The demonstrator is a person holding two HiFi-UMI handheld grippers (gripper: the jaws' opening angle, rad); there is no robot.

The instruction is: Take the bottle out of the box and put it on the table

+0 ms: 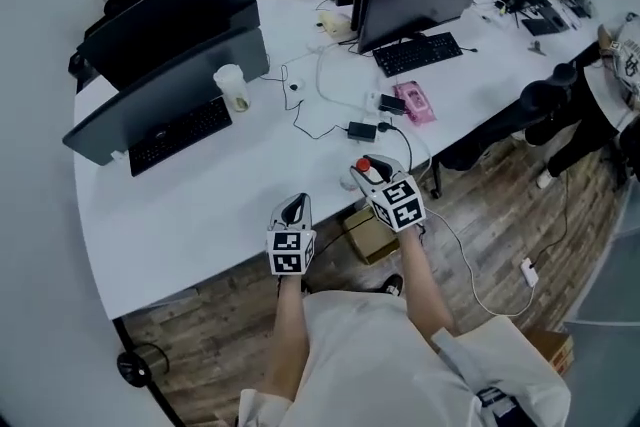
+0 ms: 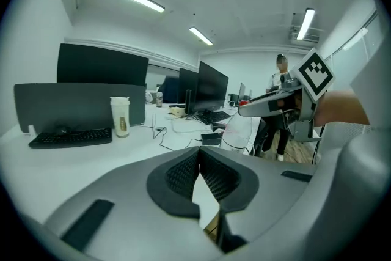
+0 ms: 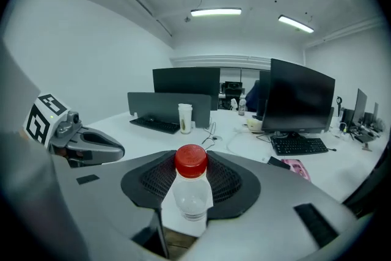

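A clear bottle (image 3: pixel 190 191) with a red cap (image 1: pixel 363 165) stands upright between the pads of my right gripper (image 3: pixel 190 175), which is shut on it. In the head view the right gripper (image 1: pixel 372 177) holds the bottle over the front edge of the white table (image 1: pixel 190 210). An open cardboard box (image 1: pixel 368 235) sits on the floor below that edge. My left gripper (image 1: pixel 297 207) hovers over the table edge to the left of the bottle. Its pads (image 2: pixel 183 171) meet with nothing between them. The left gripper view shows the bottle (image 2: pixel 238 131) off to the right.
Several dark monitors and keyboards (image 1: pixel 180 135) line the table. A pale cup (image 1: pixel 232 87), a black power adapter (image 1: pixel 361 130), cables and a pink pack (image 1: pixel 415 101) lie beyond the grippers. A person (image 1: pixel 600 85) is at the far right. A cable and plug (image 1: pixel 528 272) lie on the wooden floor.
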